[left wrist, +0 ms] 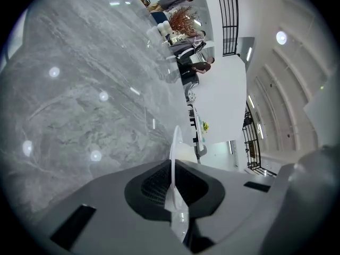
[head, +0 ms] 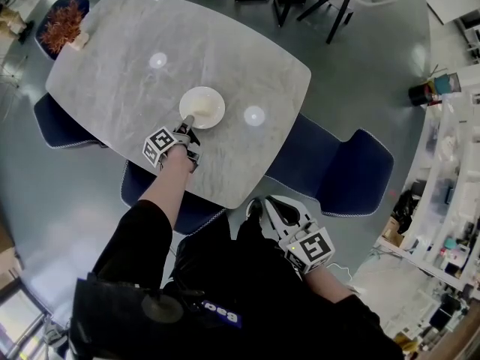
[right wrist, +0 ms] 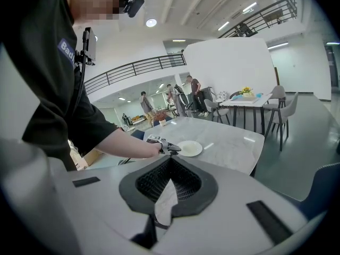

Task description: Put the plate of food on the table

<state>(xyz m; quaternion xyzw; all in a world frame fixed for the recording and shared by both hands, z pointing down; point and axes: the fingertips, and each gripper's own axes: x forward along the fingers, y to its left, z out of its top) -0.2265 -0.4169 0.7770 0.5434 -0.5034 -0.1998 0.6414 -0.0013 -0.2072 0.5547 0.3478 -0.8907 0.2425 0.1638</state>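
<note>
Nearest: your own torso in black, with the right gripper (head: 259,207) held low against it. Its jaws are closed on nothing, so it plays no part in the set-down.

- Table (head: 112,73): a large grey marble top, mostly bare. The two bright spots on it look like reflected ceiling lights, not objects.
- Blue chairs (head: 352,178) are tucked in along the near and left edges, and one sits between you and the table edge. Lean over it rather than into it.
- A reddish-brown bunch (head: 64,22) sits at the far corner, well away from the work.
- People (right wrist: 194,92) stand beyond the table in the background and are no obstruction.
- Plate (head: 202,107): white and round, over the near-middle of the table. It appears to rest on the surface or just touch it. The contents are pale, and I cannot tell what they are.
- Left gripper (head: 189,127): jaws clamped on the plate's near rim, which runs edge-on between the pads in the left gripper view.

Step in hand, as I judge it: the release. Keep the plate level and make sure its base lies flat on the table. Then part the jaws fully and draw straight back along the rim line, so that a pad doesn't catch the lip and drag or tip the plate.
</note>
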